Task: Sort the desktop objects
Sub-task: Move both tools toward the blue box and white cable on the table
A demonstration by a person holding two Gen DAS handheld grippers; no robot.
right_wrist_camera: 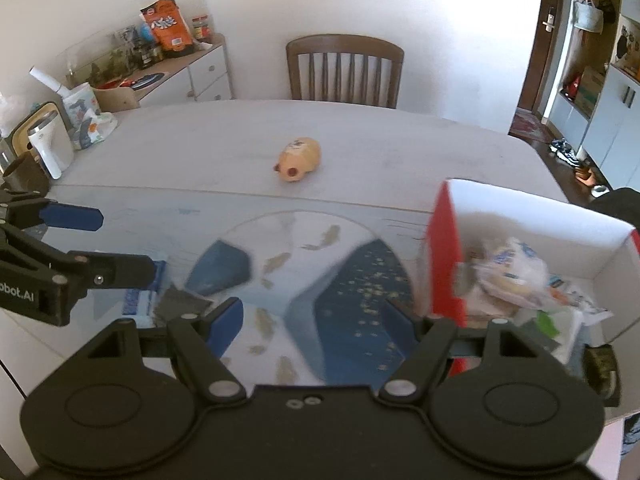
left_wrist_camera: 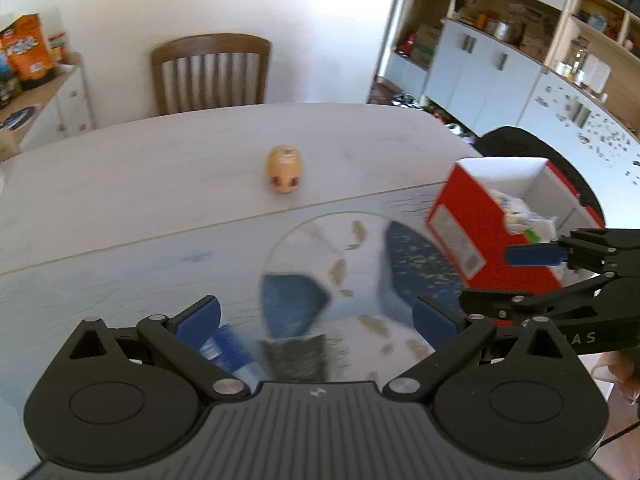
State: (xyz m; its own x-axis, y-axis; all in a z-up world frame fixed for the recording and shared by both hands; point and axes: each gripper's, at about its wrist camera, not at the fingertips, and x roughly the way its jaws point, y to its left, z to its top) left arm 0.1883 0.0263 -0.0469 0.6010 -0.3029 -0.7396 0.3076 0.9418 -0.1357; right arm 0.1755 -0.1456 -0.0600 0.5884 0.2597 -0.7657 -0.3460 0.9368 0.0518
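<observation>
Both grippers hang over the patterned mat (left_wrist_camera: 160, 264), left gripper (left_wrist_camera: 316, 316) and right gripper (right_wrist_camera: 316, 320) spread wide and empty. The orange toy (right_wrist_camera: 298, 159) sits far, mid-table; the red box (right_wrist_camera: 444, 256) of packets stands right.

You're in a home dining room: a wooden chair (right_wrist_camera: 345, 70) at the table's (right_wrist_camera: 224, 148) far edge, a snack-laden sideboard (right_wrist_camera: 188, 70), wall shelving (left_wrist_camera: 516, 36).
</observation>
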